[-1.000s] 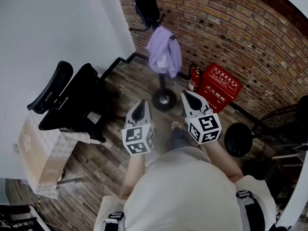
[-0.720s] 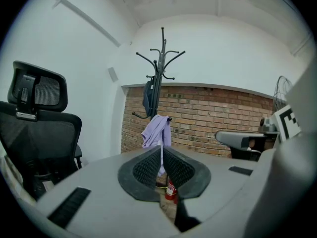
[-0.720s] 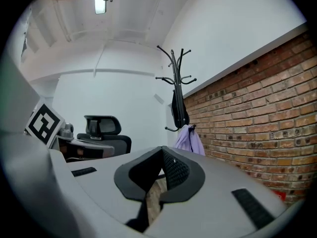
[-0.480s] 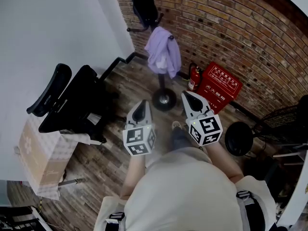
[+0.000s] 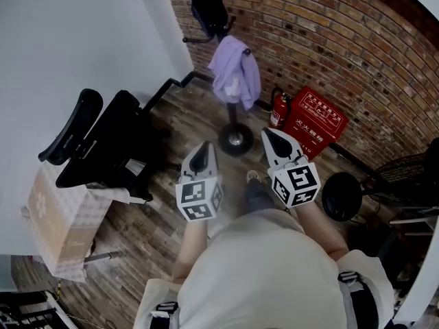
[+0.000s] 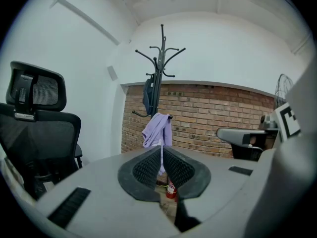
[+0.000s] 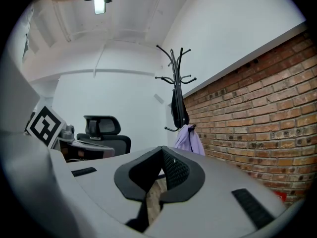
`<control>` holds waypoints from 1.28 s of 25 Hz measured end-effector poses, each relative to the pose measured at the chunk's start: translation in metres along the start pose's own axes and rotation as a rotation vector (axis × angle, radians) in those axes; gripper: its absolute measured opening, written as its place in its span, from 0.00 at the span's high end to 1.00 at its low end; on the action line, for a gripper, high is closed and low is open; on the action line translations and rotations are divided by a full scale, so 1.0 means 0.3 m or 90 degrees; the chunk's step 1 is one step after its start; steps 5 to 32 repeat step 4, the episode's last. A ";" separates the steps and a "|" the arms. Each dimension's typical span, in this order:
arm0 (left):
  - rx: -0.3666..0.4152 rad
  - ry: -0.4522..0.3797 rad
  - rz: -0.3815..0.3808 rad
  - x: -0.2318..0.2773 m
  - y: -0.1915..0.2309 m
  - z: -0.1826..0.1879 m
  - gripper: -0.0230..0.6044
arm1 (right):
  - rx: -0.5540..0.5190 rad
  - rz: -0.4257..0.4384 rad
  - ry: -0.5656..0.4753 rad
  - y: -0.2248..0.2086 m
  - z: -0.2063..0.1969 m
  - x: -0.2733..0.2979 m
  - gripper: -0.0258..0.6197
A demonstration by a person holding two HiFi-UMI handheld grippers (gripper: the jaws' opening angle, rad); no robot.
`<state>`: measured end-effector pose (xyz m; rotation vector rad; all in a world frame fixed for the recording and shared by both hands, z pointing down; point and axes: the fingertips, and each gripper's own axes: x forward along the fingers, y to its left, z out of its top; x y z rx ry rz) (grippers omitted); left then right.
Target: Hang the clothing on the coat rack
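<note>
A black coat rack (image 5: 230,81) stands in the corner by the brick wall, on a round base (image 5: 235,142). A lilac garment (image 5: 234,72) hangs from a low hook, and a dark garment (image 5: 206,2) hangs higher up. The rack (image 6: 159,78) and lilac garment (image 6: 157,131) also show in the left gripper view, and the rack (image 7: 177,83) and garment (image 7: 189,139) in the right gripper view. My left gripper (image 5: 201,157) and right gripper (image 5: 276,142) are held side by side in front of the rack, well short of it. Both are shut with nothing between the jaws.
A black office chair (image 5: 103,142) stands to the left by the white wall, with a cardboard box (image 5: 58,218) below it. A red fire-equipment box (image 5: 314,123) and an extinguisher (image 5: 278,110) sit against the brick wall. A fan (image 5: 405,177) is at the right edge.
</note>
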<state>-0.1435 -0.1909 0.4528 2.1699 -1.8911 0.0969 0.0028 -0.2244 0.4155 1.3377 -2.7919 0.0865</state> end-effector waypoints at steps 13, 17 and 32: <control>-0.005 -0.002 0.001 0.005 0.004 0.003 0.94 | 0.000 0.002 0.002 -0.003 -0.005 0.006 0.96; -0.005 -0.002 0.001 0.005 0.004 0.003 0.94 | 0.000 0.002 0.002 -0.003 -0.005 0.006 0.96; -0.005 -0.002 0.001 0.005 0.004 0.003 0.94 | 0.000 0.002 0.002 -0.003 -0.005 0.006 0.96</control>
